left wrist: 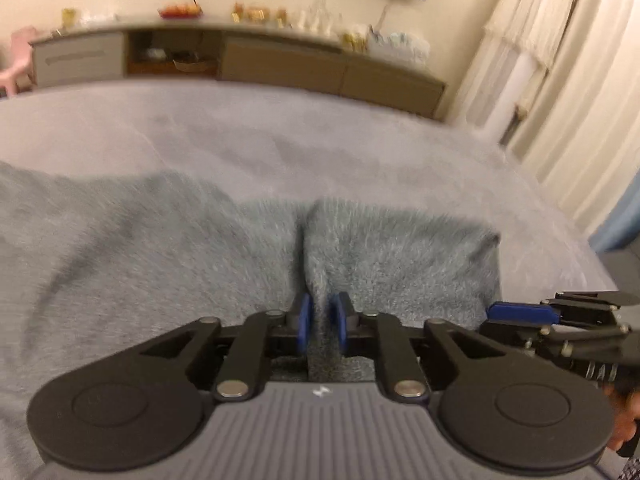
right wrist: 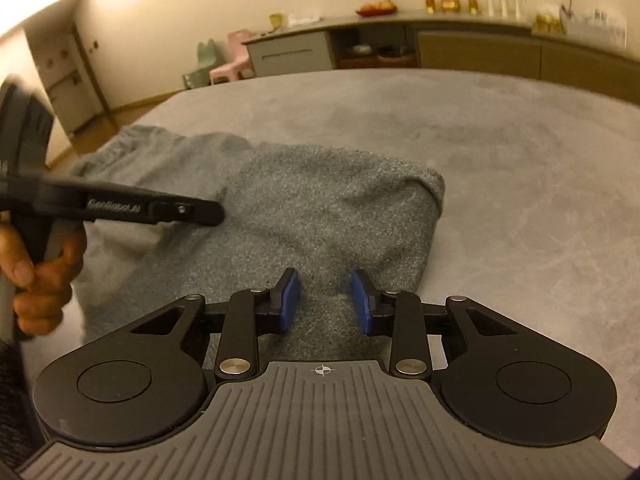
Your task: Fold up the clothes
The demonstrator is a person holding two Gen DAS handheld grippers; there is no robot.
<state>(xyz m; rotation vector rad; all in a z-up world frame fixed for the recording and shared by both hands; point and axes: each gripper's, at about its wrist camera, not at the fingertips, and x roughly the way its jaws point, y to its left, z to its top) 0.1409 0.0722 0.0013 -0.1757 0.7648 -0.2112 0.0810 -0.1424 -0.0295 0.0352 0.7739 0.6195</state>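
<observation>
Dim warm indoor light, motion blur, heavy fisheye warp w/ dark corners

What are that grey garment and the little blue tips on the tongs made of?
The grey garment looks like thick, soft fleece or terry knit: matte, with a fuzzy, speckled nap and rounded folds. The blue pads on the right gripper seem to be rubber or soft plastic: smooth and evenly coloured, mounted on black fingers that look like hard matte plastic, though that is only a guess from the look.
</observation>
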